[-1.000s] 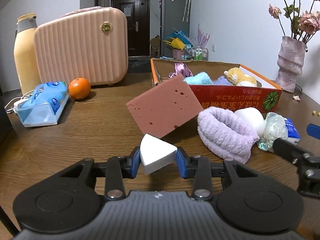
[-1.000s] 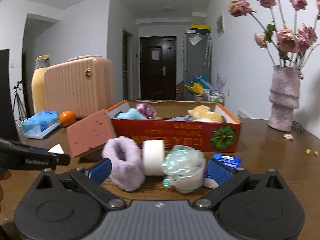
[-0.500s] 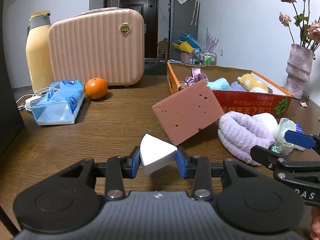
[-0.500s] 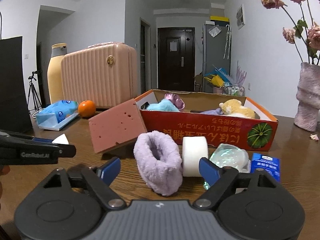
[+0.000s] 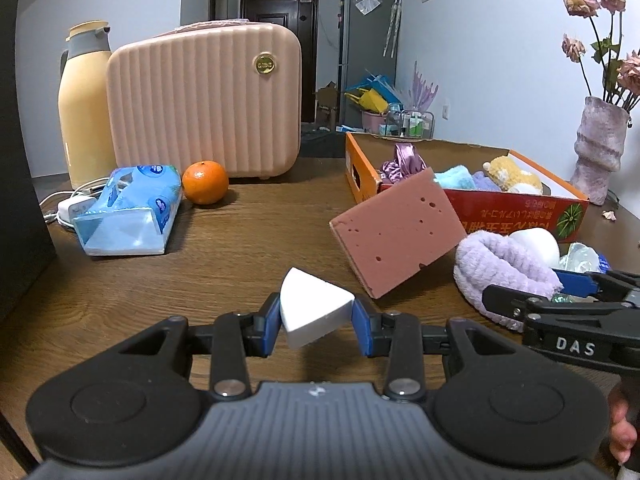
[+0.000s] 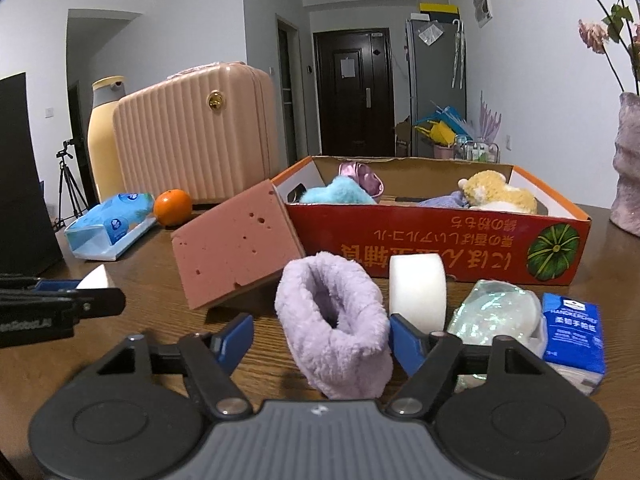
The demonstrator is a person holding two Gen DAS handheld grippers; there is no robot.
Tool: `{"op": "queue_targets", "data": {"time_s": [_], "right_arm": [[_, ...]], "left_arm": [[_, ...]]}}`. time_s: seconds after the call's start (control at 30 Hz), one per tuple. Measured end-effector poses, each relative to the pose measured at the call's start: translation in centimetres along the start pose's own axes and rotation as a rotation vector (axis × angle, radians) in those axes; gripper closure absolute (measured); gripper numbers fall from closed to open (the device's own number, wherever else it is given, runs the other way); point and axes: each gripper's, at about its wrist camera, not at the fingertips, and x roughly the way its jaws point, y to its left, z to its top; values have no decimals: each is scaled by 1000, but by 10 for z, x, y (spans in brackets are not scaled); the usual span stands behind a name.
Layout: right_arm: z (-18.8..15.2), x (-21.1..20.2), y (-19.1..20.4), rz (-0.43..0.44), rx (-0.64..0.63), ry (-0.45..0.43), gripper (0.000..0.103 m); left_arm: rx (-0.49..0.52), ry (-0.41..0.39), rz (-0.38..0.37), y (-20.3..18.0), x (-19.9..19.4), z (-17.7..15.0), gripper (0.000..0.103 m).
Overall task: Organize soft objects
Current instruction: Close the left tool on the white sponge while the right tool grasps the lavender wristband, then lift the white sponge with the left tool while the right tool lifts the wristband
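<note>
Left wrist view: left tongs (image 5: 316, 316) are clamping a white sponge wedge (image 5: 310, 308), light and squashy.

Right wrist view: right tongs (image 6: 320, 340) are closing around the lilac fleece band (image 6: 334, 328) lying between them on the worktop (image 6: 140, 292); soft, best pinched mid-body.

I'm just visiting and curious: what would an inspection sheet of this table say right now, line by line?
Surface: brown wooden table, no spills seen.
Job's things: orange cardboard box holds plush items; pink sponge block leans on it; lilac fluffy band, white roll in front.
Clutter: orange, wipes pack, blue tissue packet, pink case, thermos, vase.
Grippers: left gripper shut on white wedge sponge; right gripper closing, lilac fluffy band between its jaws, left pad clear of it.
Cables: white charger cable beside the wipes pack.
Surroundings: dark door, hallway, tripod.
</note>
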Motion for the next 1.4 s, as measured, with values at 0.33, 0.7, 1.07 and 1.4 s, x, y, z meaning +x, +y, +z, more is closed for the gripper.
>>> {"op": "queue_targets", "data": {"time_s": [0.33, 0.7, 1.07, 1.4], "right_arm": [[4, 20, 0, 8, 15, 64, 70], [3, 2, 0, 12, 17, -17, 80], [10, -22, -2, 26, 27, -126, 80], [22, -40, -11, 30, 43, -222, 80]], "left_arm": [[-7, -6, -15, 2, -1, 0, 65], [-7, -19, -12, 2, -3, 0, 65], [-22, -66, 10, 3, -11, 3, 65], [-33, -116, 11, -7, -17, 9, 65]]}}
